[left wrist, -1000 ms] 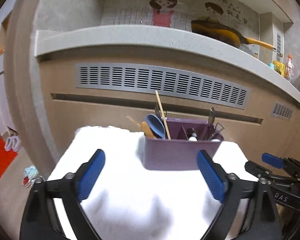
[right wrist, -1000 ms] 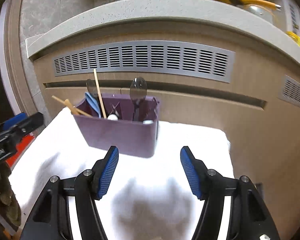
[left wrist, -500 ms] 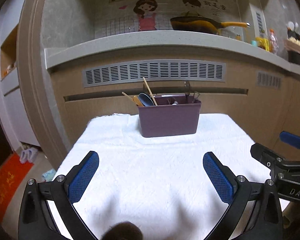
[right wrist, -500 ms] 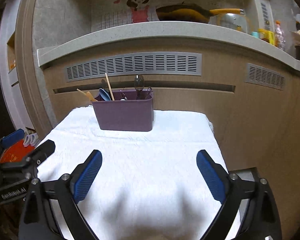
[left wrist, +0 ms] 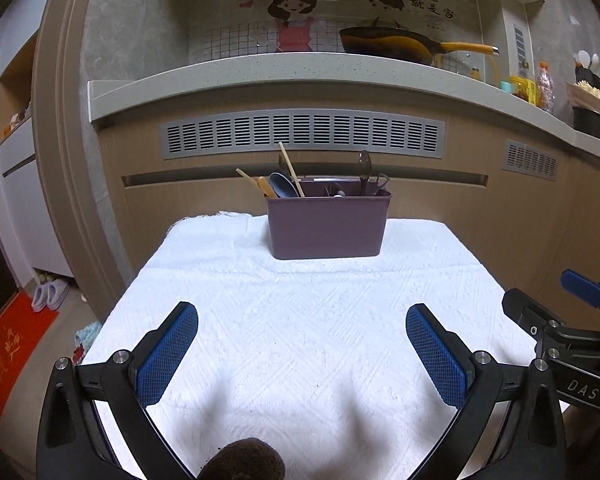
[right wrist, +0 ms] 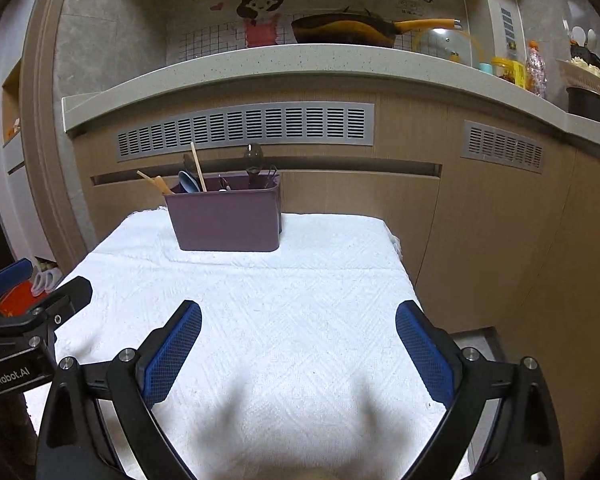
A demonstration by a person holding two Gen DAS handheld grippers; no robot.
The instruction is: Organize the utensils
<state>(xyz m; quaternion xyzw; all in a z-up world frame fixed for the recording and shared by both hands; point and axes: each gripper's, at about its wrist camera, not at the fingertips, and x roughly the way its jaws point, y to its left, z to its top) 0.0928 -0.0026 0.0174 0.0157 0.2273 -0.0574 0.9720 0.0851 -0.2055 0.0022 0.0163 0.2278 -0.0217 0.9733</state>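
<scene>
A purple utensil caddy (left wrist: 327, 224) stands at the far end of a white cloth-covered table (left wrist: 308, 320); it also shows in the right wrist view (right wrist: 226, 218). It holds wooden chopsticks (left wrist: 289, 168), a wooden spoon, a blue spoon (left wrist: 282, 190) and dark metal utensils (left wrist: 365, 170). My left gripper (left wrist: 302, 354) is open and empty over the near part of the cloth. My right gripper (right wrist: 298, 350) is open and empty, to the right of the left one; it shows in the left wrist view (left wrist: 580, 320).
A wooden cabinet front with grey vent grilles (left wrist: 300, 134) rises behind the table under a stone counter (left wrist: 292, 68). A yellow-handled pan (left wrist: 392, 42) and bottles sit on the counter. Slippers (left wrist: 50, 294) and a red mat lie on the floor at left.
Both grippers have pulled back from the caddy toward the near edge of the table. The caddy looks smaller and farther. Both stay open and empty.
</scene>
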